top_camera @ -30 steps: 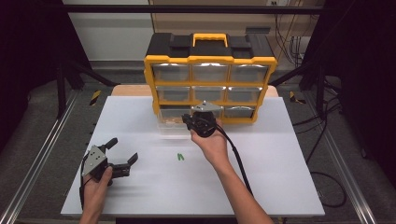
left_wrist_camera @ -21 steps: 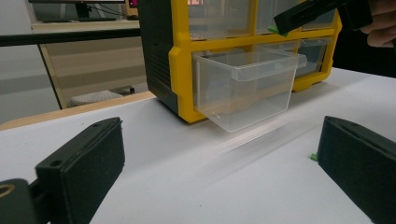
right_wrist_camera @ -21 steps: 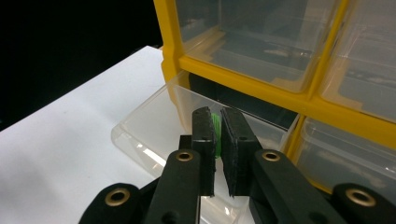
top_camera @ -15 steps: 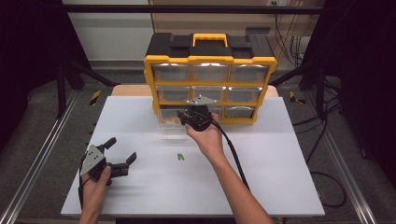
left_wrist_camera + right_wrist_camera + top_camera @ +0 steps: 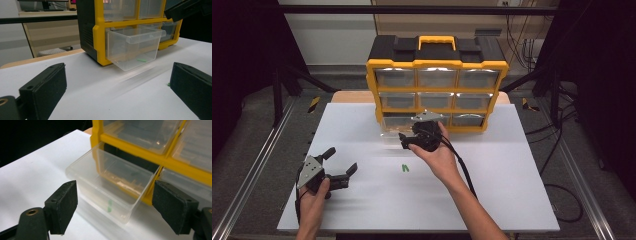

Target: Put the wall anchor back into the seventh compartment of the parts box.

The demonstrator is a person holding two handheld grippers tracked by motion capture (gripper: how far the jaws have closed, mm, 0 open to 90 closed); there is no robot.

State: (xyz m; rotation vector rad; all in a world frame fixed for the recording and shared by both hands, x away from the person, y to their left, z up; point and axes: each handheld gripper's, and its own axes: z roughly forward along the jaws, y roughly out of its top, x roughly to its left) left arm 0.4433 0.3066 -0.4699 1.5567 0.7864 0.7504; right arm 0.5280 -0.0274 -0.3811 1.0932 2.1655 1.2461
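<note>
Now my right gripper (image 5: 404,141) jaws just opened wide, nothing between, dropping 1 green piece (image 5: 109,206) into the clear drawer (image 5: 110,190); left gripper (image 5: 339,167) idles wide.

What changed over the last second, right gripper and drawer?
The right gripper has just opened its jaws above the pulled-out clear drawer, and a small green piece lies inside the drawer with nothing between the jaws. The hand shifted slightly leftward. Unchanged: the left gripper resting open on the table, the green piece on the table, the yellow organizer.
</note>
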